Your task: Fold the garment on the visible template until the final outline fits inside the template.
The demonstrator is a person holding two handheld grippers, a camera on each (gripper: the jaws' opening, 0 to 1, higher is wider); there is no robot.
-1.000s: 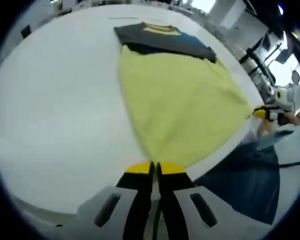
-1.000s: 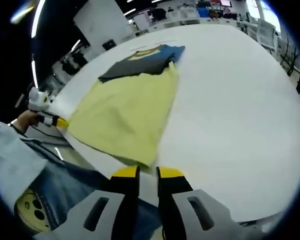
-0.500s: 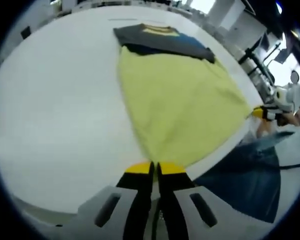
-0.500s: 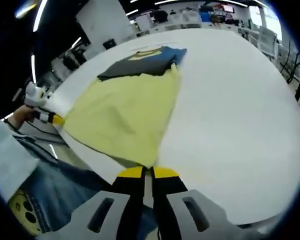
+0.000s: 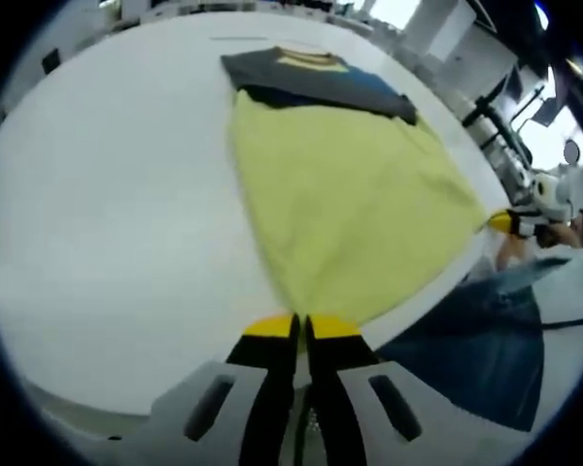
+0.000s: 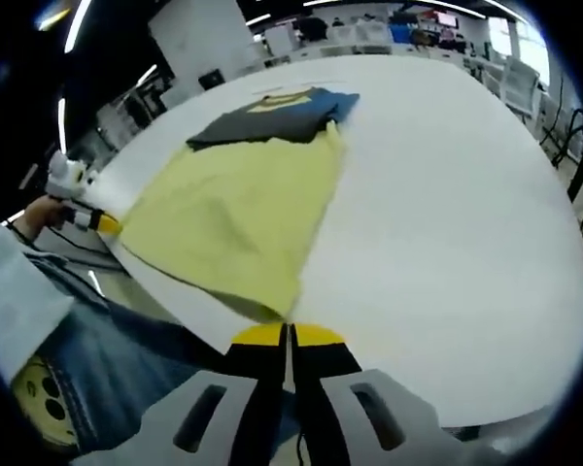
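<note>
Yellow-green garment [image 5: 355, 199] lies spread flat on the white table [image 5: 107, 214], near the table's front edge, its far end touching a dark folded shirt [image 5: 316, 78]. Left gripper [image 5: 301, 328] is pinched closed on one near corner of the garment; right gripper [image 6: 288, 336] is clamped on the other. Person's jeans [image 6: 97, 374] are beside the table edge.

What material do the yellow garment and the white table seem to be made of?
Yellow garment: probably soft knit cloth with a matte finish; it lies limp and shows faint wrinkles. White table: a hard, smooth surface, perhaps laminate; it looks flat and even, with slight sheen.
</note>
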